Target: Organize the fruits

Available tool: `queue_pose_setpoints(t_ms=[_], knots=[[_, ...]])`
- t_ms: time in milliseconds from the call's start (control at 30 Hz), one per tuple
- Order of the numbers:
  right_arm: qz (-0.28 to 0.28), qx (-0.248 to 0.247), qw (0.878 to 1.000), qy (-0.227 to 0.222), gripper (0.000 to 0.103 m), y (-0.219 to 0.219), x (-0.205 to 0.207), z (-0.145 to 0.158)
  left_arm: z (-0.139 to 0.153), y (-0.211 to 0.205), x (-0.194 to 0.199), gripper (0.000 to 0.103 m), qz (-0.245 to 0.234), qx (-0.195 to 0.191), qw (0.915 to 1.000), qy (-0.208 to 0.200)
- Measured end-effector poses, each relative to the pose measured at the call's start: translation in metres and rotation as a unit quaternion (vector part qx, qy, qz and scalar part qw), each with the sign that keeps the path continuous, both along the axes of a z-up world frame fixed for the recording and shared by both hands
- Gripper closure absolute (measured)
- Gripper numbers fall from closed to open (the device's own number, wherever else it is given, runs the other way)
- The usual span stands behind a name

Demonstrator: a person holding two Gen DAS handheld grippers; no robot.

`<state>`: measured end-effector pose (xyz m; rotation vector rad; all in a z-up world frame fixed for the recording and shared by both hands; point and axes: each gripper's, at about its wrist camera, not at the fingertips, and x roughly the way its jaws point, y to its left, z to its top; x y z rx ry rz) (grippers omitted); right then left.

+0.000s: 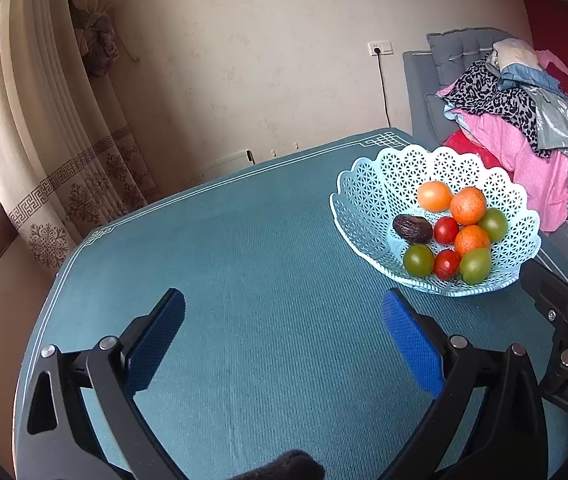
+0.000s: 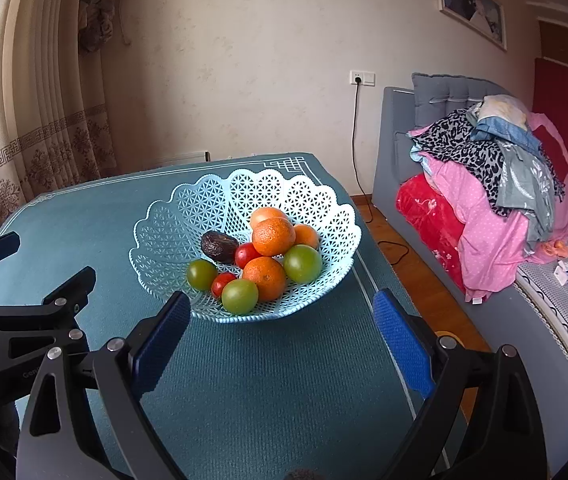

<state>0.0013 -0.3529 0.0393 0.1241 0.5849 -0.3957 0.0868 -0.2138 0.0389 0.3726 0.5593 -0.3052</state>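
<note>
A pale blue lattice basket (image 1: 367, 200) (image 2: 164, 224) stands on the teal tablecloth near the table's far right corner. It holds oranges (image 2: 272, 236), green fruits (image 2: 302, 264), red tomatoes (image 2: 248, 255) and a dark wrinkled fruit (image 2: 218, 246). The same fruits show in the left wrist view, such as an orange (image 1: 467, 205) and the dark fruit (image 1: 412, 228). My left gripper (image 1: 284, 340) is open and empty over bare cloth, left of the basket. My right gripper (image 2: 282, 336) is open and empty just in front of the basket.
The teal tablecloth (image 1: 244, 280) (image 2: 264, 380) covers the table; its right edge drops to a wooden floor. A grey sofa with a heap of clothes (image 2: 495, 184) stands to the right. Curtains (image 1: 44, 140) hang at the left. A cable runs from a wall socket (image 2: 361, 78).
</note>
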Motion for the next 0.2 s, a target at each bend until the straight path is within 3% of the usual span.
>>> queue_pose_setpoints(t_ms=[200], knots=[[0.004, 0.002, 1.0, 0.002, 0.011, 0.0042, -0.0015, 0.0008, -0.001, 0.0067, 0.0017, 0.003, 0.015, 0.004, 0.9998, 0.01]])
